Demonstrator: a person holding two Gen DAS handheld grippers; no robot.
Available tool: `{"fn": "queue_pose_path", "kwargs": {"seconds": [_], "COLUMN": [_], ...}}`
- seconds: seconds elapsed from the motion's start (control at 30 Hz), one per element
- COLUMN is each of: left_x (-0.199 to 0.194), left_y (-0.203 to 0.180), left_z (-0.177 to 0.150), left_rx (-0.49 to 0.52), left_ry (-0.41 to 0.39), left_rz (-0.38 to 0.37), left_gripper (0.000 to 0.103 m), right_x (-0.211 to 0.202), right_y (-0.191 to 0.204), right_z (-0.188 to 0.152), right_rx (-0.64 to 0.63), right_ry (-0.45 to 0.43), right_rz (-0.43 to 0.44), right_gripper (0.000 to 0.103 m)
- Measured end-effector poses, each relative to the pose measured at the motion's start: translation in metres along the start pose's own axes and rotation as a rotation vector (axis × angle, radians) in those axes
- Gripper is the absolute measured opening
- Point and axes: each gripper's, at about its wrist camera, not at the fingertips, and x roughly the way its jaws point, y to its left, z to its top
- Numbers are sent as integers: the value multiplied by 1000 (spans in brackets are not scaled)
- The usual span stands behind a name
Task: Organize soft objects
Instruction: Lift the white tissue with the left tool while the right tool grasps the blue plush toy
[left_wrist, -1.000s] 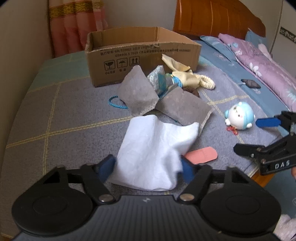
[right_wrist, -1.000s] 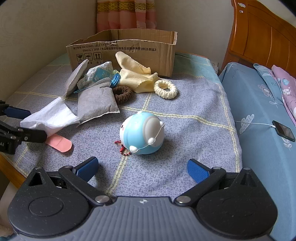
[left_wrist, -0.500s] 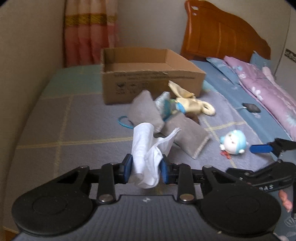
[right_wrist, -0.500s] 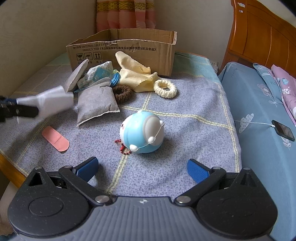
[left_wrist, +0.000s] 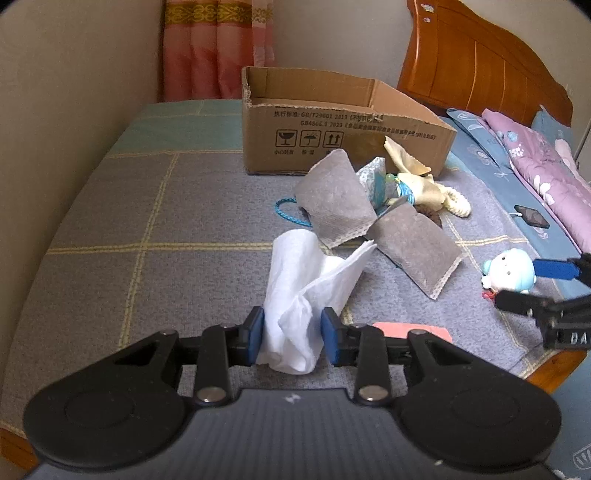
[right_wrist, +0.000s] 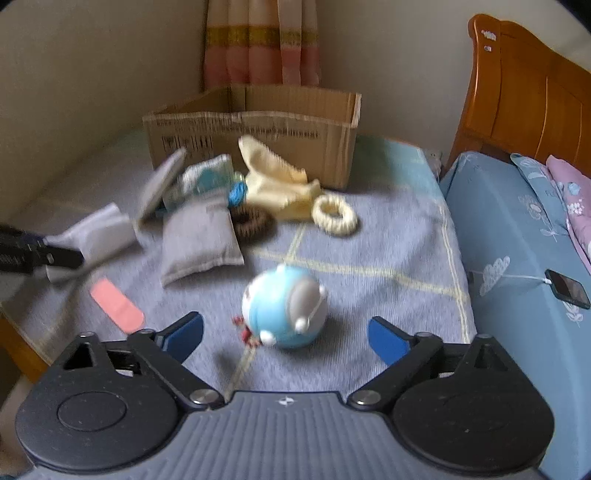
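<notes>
From your left wrist camera, your left gripper (left_wrist: 291, 334) is clamped on the white tissue (left_wrist: 308, 291): both blue pads press its bunched lower end, and its jaws have just eased a shade wider without letting go. The tissue is thin, crinkled and gathered into folds, fanning out above the pads with one flat corner pointing toward the cardboard box (left_wrist: 332, 123). It hangs clear of the grey checked blanket (left_wrist: 155, 229), in front of the box. Between tissue and box lie two grey fabric pouches (left_wrist: 334, 197), a pale yellow cloth (left_wrist: 413, 181) and a blue cord (left_wrist: 286, 214). A pink plaster (left_wrist: 410, 328) lies on the blanket just behind your right pad. Far to the right of the box, a blue-and-white plush toy (left_wrist: 509, 271) sits by the tips of your right gripper (left_wrist: 532, 282).

From your right wrist camera, slightly blurred, your right gripper (right_wrist: 284, 334) stands wide apart, gripping nothing, its jaws having just been narrowing a little. The plush toy (right_wrist: 284, 308) lies on the blanket between and just beyond the pads, well in front of the box (right_wrist: 255, 133). A cream scrunchie (right_wrist: 334, 214) and a brown scrunchie (right_wrist: 253, 219) lie nearer the box. At the left edge, your left gripper (right_wrist: 40, 251) holds the tissue (right_wrist: 99, 232).
</notes>
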Motion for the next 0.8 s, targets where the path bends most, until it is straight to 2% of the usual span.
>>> {"fn": "queue_pose_path", "kwargs": {"seconds": [0.2, 0.27, 0.47, 0.6, 0.8], "left_x": [0, 1, 6, 10, 6], "left_y": [1, 2, -1, -2, -5], "left_z": [0, 2, 6, 10, 11], "left_rx": [0, 3, 36, 54, 69], "left_ry": [0, 2, 4, 1, 11], "left_rz": [-6, -10, -10, -16, -43], "left_gripper": [35, 37, 45, 47, 28], "right_x": [7, 10, 11, 12, 11], "right_y": [4, 6, 6, 7, 7], "right_z": [9, 10, 10, 11, 13], "right_rx": [-8, -2, 14, 14, 14], "right_ry": [8, 25, 30, 33, 37], "right_rz": [-28, -30, -44, -46, -43], "right_gripper": [68, 56, 55, 55, 54]}}
